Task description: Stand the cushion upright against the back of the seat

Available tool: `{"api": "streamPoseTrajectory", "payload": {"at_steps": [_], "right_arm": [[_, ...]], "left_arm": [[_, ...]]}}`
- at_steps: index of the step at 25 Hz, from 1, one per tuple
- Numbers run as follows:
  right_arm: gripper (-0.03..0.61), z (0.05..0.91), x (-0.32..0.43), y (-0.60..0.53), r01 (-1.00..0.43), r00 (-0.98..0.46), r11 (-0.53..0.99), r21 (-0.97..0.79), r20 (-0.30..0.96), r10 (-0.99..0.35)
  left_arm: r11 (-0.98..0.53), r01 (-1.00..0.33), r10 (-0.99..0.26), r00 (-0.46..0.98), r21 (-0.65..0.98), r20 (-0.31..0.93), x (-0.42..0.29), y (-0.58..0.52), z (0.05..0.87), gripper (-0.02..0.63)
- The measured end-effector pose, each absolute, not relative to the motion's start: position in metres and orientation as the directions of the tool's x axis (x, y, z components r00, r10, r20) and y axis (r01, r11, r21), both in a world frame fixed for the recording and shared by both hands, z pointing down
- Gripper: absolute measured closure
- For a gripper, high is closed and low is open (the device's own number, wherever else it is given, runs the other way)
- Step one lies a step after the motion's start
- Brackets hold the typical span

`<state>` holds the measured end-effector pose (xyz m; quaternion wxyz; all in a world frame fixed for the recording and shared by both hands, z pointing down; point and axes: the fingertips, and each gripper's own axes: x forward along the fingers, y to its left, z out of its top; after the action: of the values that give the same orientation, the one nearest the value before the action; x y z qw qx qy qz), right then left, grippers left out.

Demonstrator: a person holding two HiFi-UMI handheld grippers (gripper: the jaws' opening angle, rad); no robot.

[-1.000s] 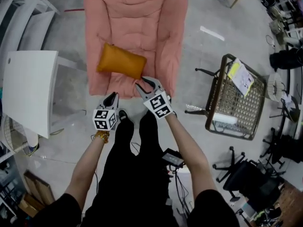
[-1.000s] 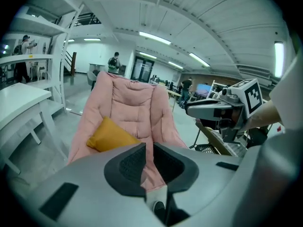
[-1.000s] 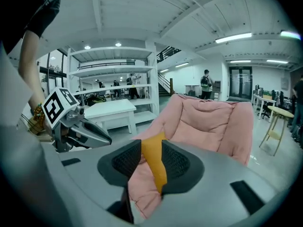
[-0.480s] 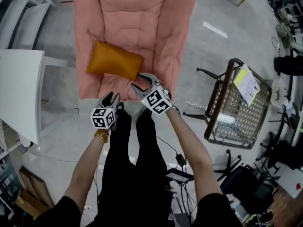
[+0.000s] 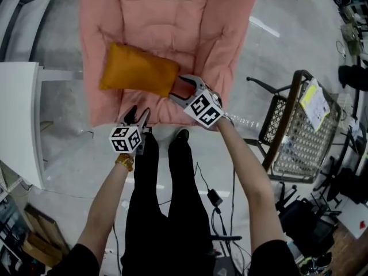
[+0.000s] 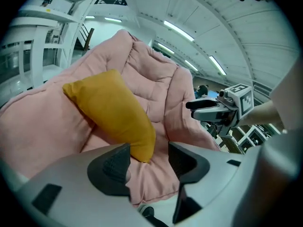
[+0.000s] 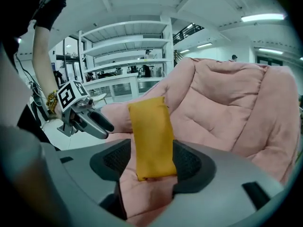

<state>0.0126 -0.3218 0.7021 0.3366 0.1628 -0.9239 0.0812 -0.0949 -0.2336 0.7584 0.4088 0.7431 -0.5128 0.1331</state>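
An orange cushion (image 5: 137, 72) lies flat on the seat of a pink padded chair (image 5: 172, 16), toward its left side. My right gripper (image 5: 180, 88) is at the cushion's right end, open; its jaws have just been opening, and the cushion (image 7: 150, 136) shows between them with its end just inside the pads. My left gripper (image 5: 139, 114) hovers at the seat's front edge, short of the cushion (image 6: 111, 112), open, its jaws also just opening with nothing gripped. Each gripper shows in the other's view: the right gripper (image 6: 208, 109) and the left gripper (image 7: 94, 122).
A white table (image 5: 17, 119) stands left of the chair. A wicker-and-metal chair (image 5: 293, 137) with papers on it stands at the right. Cables and a small box (image 5: 213, 197) lie on the floor by the person's legs.
Both grippers have moved forward and down to the seat's front, the right one reaching the cushion's end. Both pairs of jaws stand wider. The cushion lies as before.
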Motion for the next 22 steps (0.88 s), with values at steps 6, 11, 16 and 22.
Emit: {"api": "streamPoseTrajectory", "payload": {"at_steps": [6,11,16,22], "right_arm": [[0.304,0.746,0.000,-0.346,-0.354,-0.724,0.933,-0.057,0.648,-0.235],[0.287,0.784,-0.015,-0.354,-0.326,-0.713,0.942,-0.072,0.673,-0.195],[0.265,0.803,-0.031,-0.370,-0.271,-0.721,0.957,-0.109,0.681,-0.127],[0.247,0.827,-0.047,-0.387,-0.077,-0.649,0.983,-0.166,0.757,0.077]], "left_arm": [[-0.104,-0.852,-0.674,0.440,0.513,0.593,-0.097,-0.253,0.796,0.347],[-0.101,-0.840,-0.673,0.452,0.533,0.585,-0.103,-0.266,0.820,0.337],[-0.113,-0.830,-0.672,0.468,0.546,0.574,-0.113,-0.284,0.835,0.324],[-0.127,-0.808,-0.684,0.492,0.576,0.539,-0.124,-0.308,0.843,0.311]]}}
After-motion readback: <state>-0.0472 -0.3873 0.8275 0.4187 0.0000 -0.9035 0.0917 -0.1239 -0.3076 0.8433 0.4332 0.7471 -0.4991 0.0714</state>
